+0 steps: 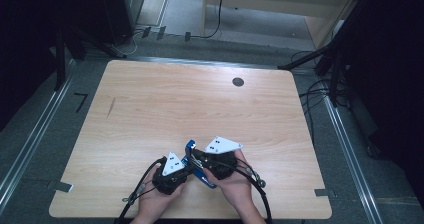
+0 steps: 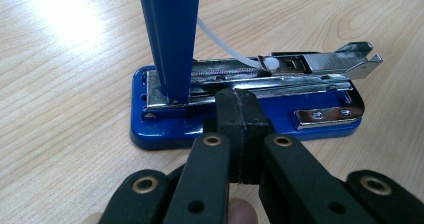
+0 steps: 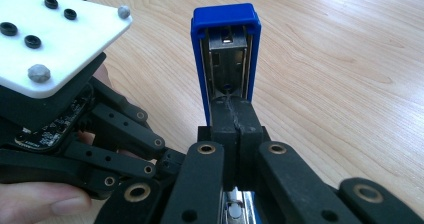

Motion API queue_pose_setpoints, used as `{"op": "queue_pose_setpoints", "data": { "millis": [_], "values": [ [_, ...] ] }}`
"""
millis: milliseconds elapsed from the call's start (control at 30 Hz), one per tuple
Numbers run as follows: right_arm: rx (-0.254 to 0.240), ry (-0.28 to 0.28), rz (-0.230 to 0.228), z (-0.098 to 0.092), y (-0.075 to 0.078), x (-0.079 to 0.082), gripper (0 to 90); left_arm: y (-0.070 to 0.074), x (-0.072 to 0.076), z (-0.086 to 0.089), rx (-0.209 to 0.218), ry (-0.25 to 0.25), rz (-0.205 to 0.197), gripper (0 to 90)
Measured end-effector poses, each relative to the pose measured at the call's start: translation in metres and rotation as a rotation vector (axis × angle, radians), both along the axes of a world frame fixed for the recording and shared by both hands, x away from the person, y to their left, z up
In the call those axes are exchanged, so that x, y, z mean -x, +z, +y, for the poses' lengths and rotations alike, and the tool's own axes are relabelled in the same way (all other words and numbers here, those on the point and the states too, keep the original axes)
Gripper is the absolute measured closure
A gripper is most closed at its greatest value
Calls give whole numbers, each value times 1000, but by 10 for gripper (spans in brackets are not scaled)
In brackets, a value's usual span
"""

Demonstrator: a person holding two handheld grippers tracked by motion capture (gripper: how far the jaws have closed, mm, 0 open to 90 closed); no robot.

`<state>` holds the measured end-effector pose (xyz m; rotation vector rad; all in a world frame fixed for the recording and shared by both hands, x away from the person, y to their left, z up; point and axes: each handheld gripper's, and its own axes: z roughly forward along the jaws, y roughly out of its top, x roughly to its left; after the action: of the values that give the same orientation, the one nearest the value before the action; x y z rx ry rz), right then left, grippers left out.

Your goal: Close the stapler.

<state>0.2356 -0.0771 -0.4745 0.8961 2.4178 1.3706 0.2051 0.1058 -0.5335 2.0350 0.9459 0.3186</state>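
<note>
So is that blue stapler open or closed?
Open. The stapler's blue lid stands straight up from the base, leaving the metal staple channel bare. Whether staples are loaded, I cannot tell.

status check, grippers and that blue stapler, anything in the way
Left gripper shut on blue metal stapler base edge. Right gripper shut by the raised blue lid. Wooden table ahead bare.

One blue stapler (image 1: 195, 166) lies on the counter (image 1: 150, 109), opened with its lid raised. Two tongs are present, the left tongs (image 1: 184, 170) and the right tongs (image 1: 200, 160), each in one of two hands.
</note>
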Motion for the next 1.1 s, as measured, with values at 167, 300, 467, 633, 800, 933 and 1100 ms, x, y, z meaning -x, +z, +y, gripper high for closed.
{"op": "queue_pose_setpoints", "data": {
  "millis": [167,300,467,633,800,933,1100],
  "values": [
    [-5,-4,-4,-2,2,0,900,0,0,0,4,2,6,900],
    [-11,-10,-8,-5,5,0,900,0,0,0,3,2,6,900],
    [-18,-19,-18,-11,10,1,900,0,0,0,-4,-1,0,900],
    [-34,-36,-27,-15,16,0,900,0,1,0,-3,3,-1,900],
    [-41,-42,-46,-14,24,-1,900,0,1,0,-4,4,-4,900],
    [-45,-48,-57,-11,29,-5,900,0,1,0,-4,2,-5,900],
    [-47,-59,-71,-6,35,-10,900,0,1,0,-3,-2,-4,900]
  ]
}}
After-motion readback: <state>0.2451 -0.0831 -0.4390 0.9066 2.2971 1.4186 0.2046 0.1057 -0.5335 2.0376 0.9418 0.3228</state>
